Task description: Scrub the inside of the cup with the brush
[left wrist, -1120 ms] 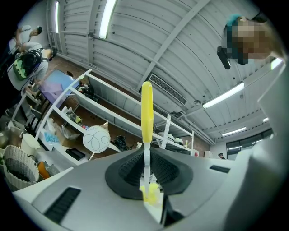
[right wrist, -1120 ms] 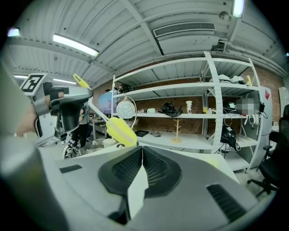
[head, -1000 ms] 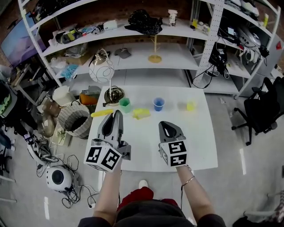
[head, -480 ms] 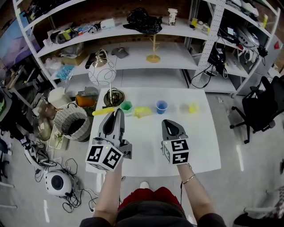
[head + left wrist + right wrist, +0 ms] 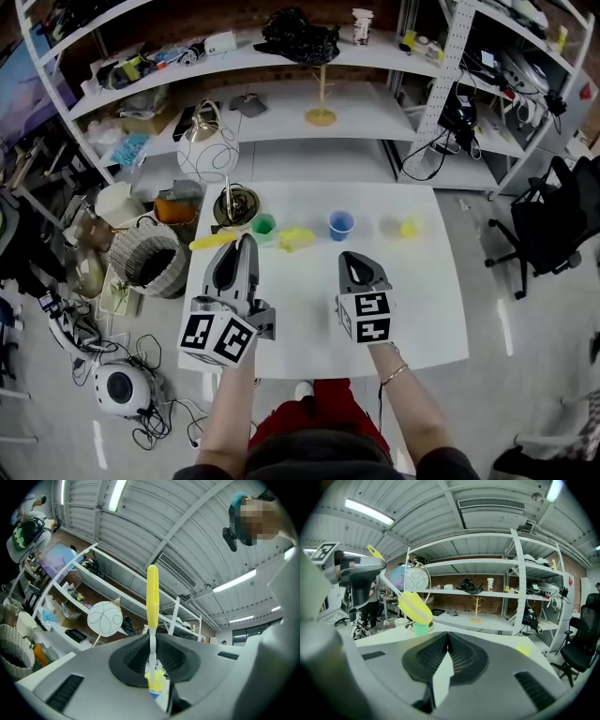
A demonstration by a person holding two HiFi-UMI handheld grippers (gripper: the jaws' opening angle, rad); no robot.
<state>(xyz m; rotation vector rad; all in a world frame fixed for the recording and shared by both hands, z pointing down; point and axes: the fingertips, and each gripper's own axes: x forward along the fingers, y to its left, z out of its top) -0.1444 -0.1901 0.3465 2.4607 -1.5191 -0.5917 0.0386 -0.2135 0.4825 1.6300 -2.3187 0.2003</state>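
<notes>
My left gripper (image 5: 240, 255) is shut on the thin stem of a brush. The brush's yellow handle (image 5: 214, 241) sticks out to the left and its yellow head (image 5: 295, 239) to the right, just in front of a green cup (image 5: 263, 225). In the left gripper view the stem (image 5: 151, 641) runs between the closed jaws, with the handle (image 5: 152, 588) above them. A blue cup (image 5: 340, 224) and a yellow cup (image 5: 407, 226) stand further right on the white table (image 5: 422, 300). My right gripper (image 5: 352, 261) hovers near the blue cup, shut and empty. Its own view shows the brush head (image 5: 415, 607) over the green cup (image 5: 421, 629).
A wire globe lamp (image 5: 207, 150) and a metal dish (image 5: 234, 202) stand at the table's far left corner. A wicker basket (image 5: 148, 258) sits on the floor to the left. White shelving (image 5: 319, 103) runs behind the table, and an office chair (image 5: 548, 225) is at the right.
Both grippers have drifted a little over the near half of the table as the view shifted. The left keeps its hold on the brush and the right stays shut.
</notes>
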